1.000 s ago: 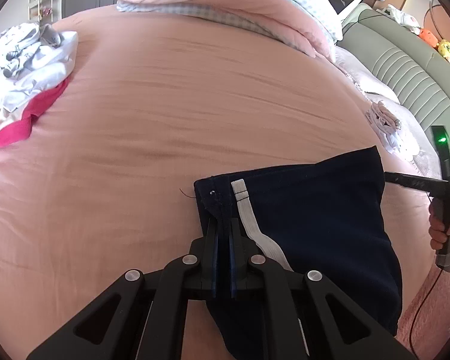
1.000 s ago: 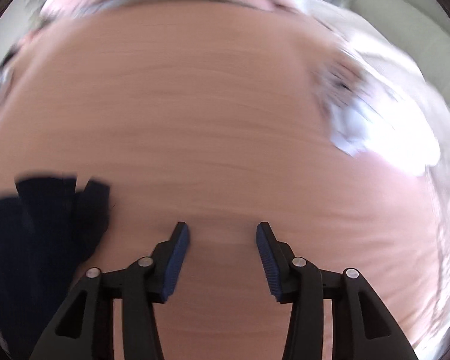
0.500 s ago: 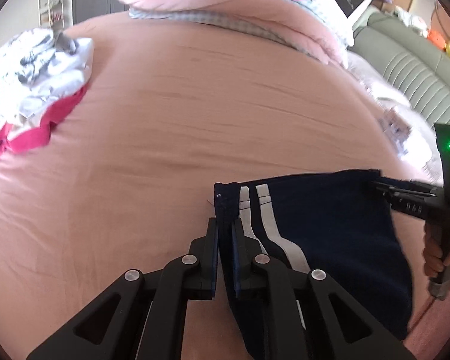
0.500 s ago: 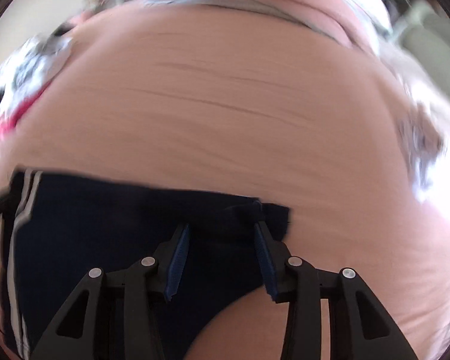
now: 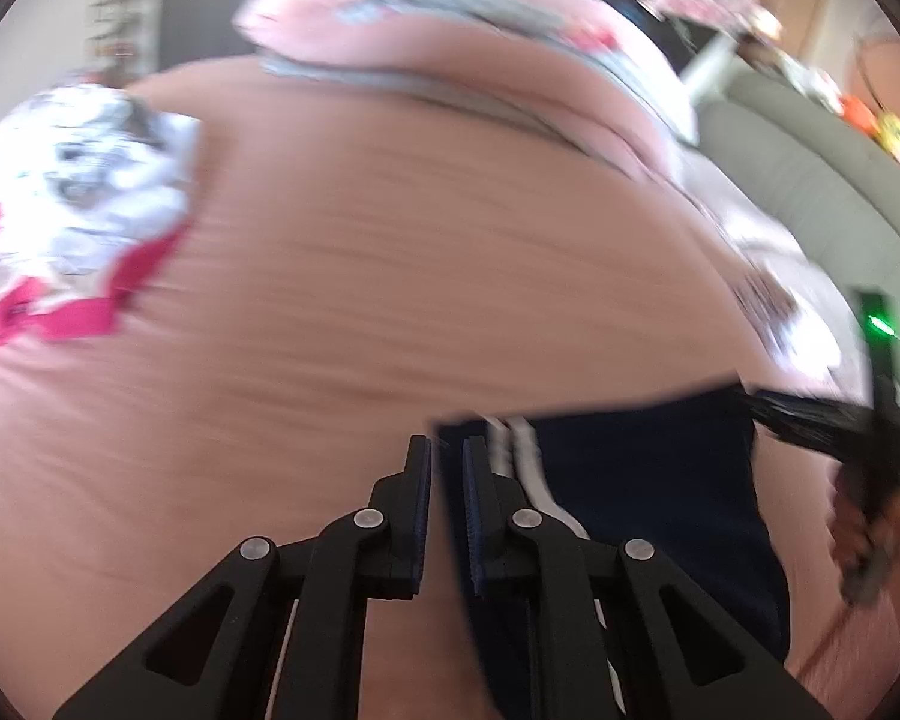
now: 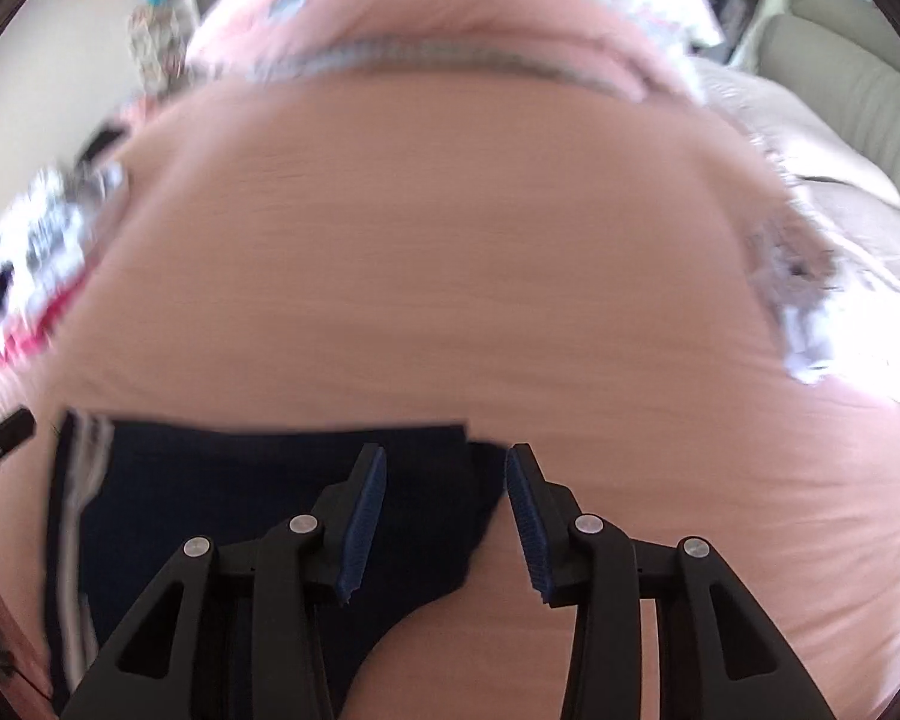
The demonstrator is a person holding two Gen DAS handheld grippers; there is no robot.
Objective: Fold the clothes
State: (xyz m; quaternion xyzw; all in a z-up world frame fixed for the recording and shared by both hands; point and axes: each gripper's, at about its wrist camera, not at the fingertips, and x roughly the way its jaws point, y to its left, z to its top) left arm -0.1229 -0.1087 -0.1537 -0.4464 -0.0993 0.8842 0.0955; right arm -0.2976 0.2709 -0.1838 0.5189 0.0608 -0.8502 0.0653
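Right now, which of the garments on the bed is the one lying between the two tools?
The navy blue shorts with white side stripes, flat on the pink sheet. The white patterned and hot-pink clothes pile sits far off to the left, away from both tools.

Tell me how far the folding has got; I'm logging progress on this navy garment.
Done: the navy shorts lie spread on the pink sheet.
In hand: the left tool sits at their striped corner, fingers slightly apart; whether it grips is unclear. The right tool is open over the opposite corner.
Left: no fold shows yet, and the clothes pile waits.
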